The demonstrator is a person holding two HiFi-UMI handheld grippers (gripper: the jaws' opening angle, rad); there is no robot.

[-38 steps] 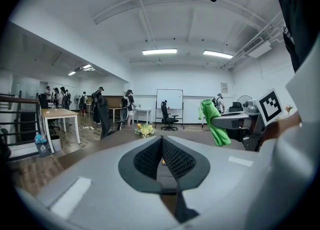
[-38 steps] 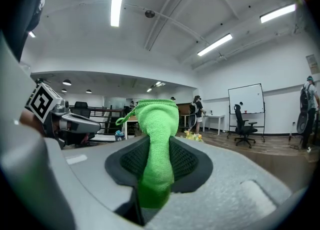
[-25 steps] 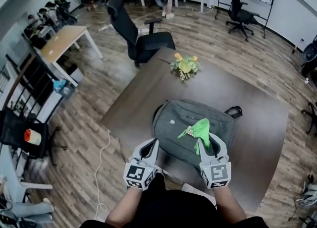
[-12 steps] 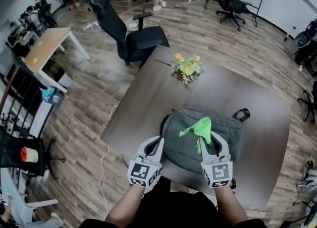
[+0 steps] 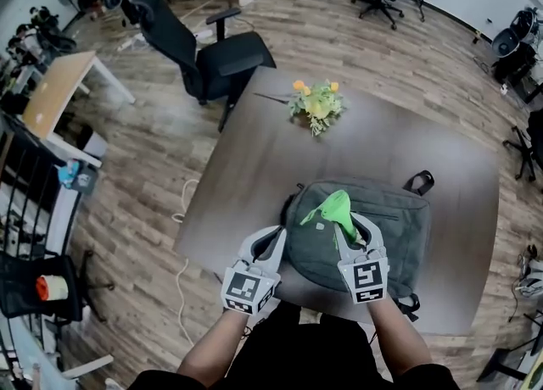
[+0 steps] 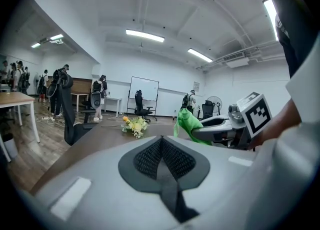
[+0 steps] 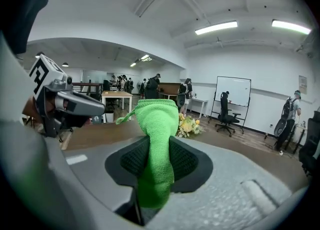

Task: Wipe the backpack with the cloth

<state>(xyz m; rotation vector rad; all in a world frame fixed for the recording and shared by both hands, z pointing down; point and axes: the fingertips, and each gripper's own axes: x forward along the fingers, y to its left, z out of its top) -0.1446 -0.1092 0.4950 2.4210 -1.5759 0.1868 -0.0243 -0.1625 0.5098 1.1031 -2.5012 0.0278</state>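
The left gripper (image 5: 268,242) hovers at the table's (image 5: 246,168) front-left edge, jaws pressed together on nothing, just beside the grey backpack (image 5: 394,219), which lies flat near the front edge. The right gripper (image 5: 352,229) pinches the green cloth (image 5: 333,208) over the bag's left half. Bare tabletop spreads behind and rightward. Flowers (image 5: 316,104) stand well behind, and an office chair (image 5: 204,53) stands past the far-left corner.

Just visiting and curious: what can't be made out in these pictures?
Whether the cloth touches the backpack: head view, the right gripper covers that spot.
The backpack in both gripper views: each gripper's own body fills the lower picture.
The people in the background: too small in every view.
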